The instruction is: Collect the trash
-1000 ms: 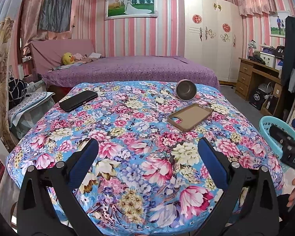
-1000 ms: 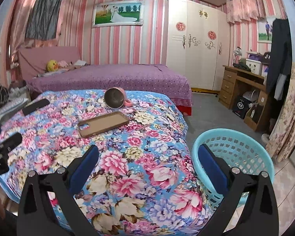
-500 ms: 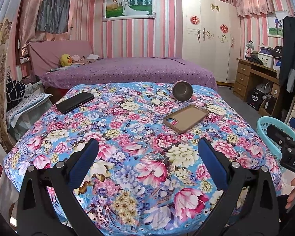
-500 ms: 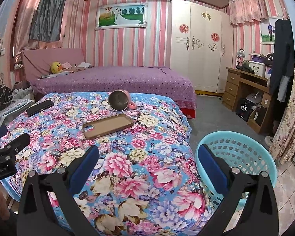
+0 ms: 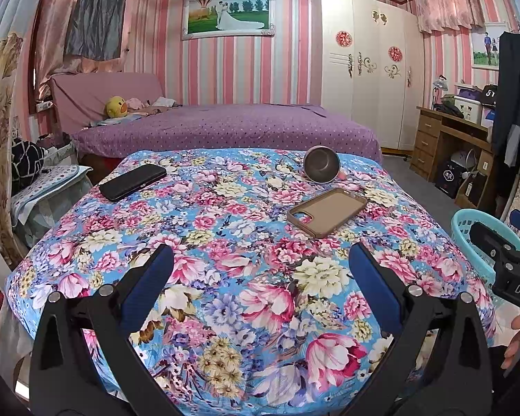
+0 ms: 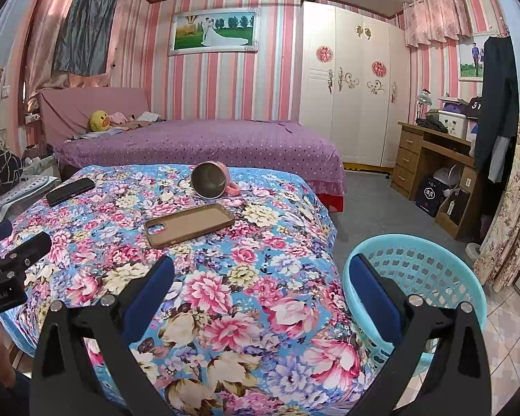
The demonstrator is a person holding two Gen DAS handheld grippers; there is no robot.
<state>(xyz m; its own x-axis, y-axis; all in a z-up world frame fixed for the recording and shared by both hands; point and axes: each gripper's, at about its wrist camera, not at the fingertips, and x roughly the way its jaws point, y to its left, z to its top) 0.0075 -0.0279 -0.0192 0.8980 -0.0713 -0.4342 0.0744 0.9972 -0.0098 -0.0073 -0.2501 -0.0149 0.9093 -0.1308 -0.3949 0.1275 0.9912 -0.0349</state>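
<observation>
On the table [image 5: 225, 277] the phone [image 5: 132, 181] lies at the far left, the cup [image 5: 321, 169] lies on its side at the far right, and the phone case [image 5: 327, 210] lies just before the cup. The basket [image 6: 423, 277] stands on the floor to the right of the table, and the bed [image 5: 225, 131] is behind the table.

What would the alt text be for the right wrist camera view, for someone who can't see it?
An open black right gripper with blue pads hovers over a floral-covered table, holding nothing. On the cloth lie a brown phone case, a tipped pink metal-lined mug and a black phone. A light blue plastic basket stands on the floor at right.
</observation>
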